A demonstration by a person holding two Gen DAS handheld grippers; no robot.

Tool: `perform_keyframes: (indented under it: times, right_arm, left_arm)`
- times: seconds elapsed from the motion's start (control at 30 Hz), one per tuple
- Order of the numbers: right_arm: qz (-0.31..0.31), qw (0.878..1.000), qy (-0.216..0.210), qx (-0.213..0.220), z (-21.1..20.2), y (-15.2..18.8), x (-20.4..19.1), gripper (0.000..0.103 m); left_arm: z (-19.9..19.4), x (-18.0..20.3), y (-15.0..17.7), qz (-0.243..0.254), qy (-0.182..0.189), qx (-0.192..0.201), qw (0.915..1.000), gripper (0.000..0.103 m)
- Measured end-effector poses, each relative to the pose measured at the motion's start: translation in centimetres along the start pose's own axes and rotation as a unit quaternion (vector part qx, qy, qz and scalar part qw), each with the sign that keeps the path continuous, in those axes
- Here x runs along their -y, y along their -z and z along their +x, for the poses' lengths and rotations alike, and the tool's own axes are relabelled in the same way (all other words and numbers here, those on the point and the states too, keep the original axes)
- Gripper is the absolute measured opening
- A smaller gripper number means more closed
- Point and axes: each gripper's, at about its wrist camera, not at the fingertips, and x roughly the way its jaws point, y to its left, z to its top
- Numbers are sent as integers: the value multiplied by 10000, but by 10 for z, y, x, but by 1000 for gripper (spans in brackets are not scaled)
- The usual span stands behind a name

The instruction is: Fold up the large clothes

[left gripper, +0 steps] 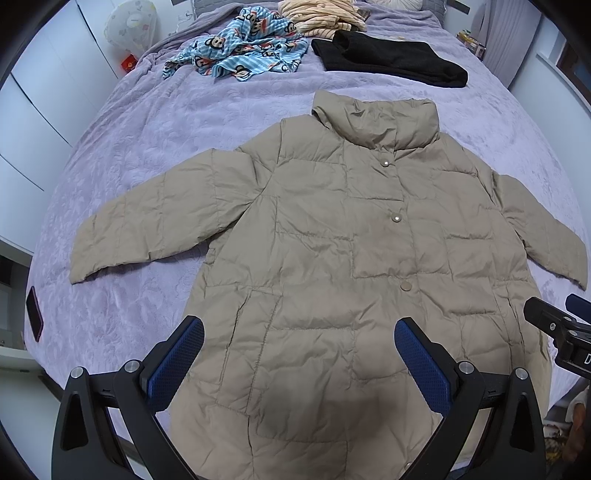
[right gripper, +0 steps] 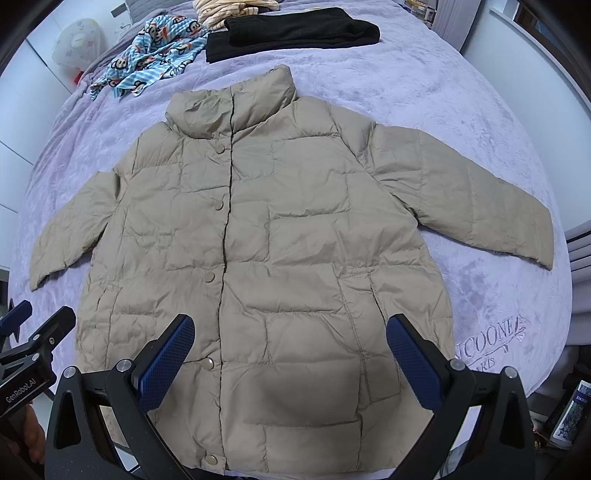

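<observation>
bed: lilac blanket (left gripper: 147, 155) | dark phone (left gripper: 34, 314) (left edge) | fan (left gripper: 129, 26)

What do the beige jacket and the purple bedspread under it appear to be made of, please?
Jacket: likely thin synthetic shell, slight sheen, quilted puffy panels suggesting padding or down; snap buttons look metal or plastic. Bedspread: seemingly plush fleece or velvet, matte, with embossed pattern and nap marks.
</observation>
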Motion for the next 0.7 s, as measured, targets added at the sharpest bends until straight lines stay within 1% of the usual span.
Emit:
perform_keyframes:
  times: [0.7]
  right_arm:
    - [10,10000,7,-7,-1,0,-3,103]
  left_arm:
    - [1,-5,-1,-71,65,-26,10000,103]
